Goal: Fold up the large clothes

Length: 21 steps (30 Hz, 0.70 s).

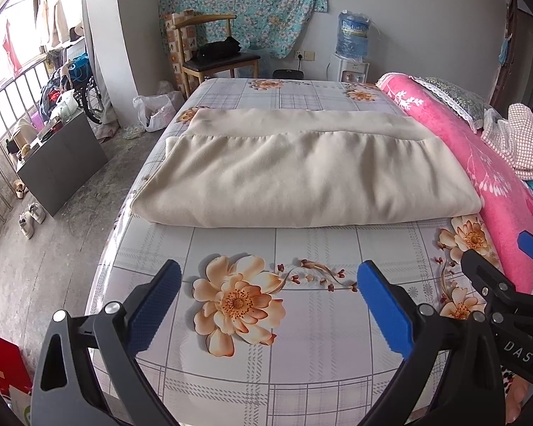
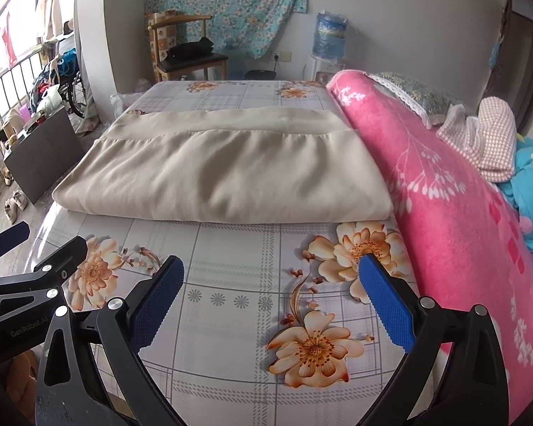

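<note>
- Above the near end of the bed, the left gripper (image 1: 266, 277) is held with its 2 blue pads (image 1: 383, 309) spread wide; nothing is gripped and nothing is touched.
- Just beside it, the right gripper (image 2: 272, 273) is held the same way: jaws wide apart, empty, hovering clear of the floral sheet (image 2: 231, 284).
- Each tool is caught at the edge of the other's view, so the 2 are judged to be side by side and near each other.
- Further out, the cream garment (image 1: 302, 174) is laid across the middle of the bed, well apart from both grippers, already doubled over with a seamed band (image 1: 295, 120) showing beyond the upper layer.
- Its right end is pressed against the rolled pink blanket (image 2: 444, 184); its left end is seen reaching the mattress edge.
- The step in hand is judged to be a pause between folds, with at least 1 fold done.
- For the next move, both grippers would need to be carried forward to the near edge or corners of the cloth and closed on them, all layers being pinched together so the fold is not pulled open.
</note>
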Available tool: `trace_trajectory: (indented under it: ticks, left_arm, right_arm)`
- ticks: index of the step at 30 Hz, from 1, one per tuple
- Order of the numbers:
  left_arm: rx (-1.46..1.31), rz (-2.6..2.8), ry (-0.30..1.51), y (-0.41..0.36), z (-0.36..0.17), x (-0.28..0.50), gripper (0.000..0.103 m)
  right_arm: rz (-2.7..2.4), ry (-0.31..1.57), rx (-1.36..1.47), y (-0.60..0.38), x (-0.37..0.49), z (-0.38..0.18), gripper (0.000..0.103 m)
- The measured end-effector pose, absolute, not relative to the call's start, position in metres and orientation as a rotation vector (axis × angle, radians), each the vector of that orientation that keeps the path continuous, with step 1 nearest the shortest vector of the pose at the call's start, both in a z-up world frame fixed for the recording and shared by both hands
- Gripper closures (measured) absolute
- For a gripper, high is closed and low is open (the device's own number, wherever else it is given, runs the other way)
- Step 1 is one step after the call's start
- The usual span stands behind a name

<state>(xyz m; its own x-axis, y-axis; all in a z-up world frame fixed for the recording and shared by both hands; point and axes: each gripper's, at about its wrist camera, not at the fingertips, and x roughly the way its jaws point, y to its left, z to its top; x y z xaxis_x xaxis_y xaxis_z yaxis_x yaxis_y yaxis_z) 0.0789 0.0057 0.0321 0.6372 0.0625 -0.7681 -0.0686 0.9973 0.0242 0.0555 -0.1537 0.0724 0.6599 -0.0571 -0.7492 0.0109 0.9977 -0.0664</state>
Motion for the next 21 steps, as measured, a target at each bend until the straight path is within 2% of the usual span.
trace_trajectory:
  ticks: [21]
  left_arm:
    - [-0.015, 0.069, 0.881, 0.0063, 0.0319, 0.0779, 0.006]
  right_arm:
    - [-0.039, 0.85, -0.057, -0.1537, 0.0553, 0.0733, 0.008]
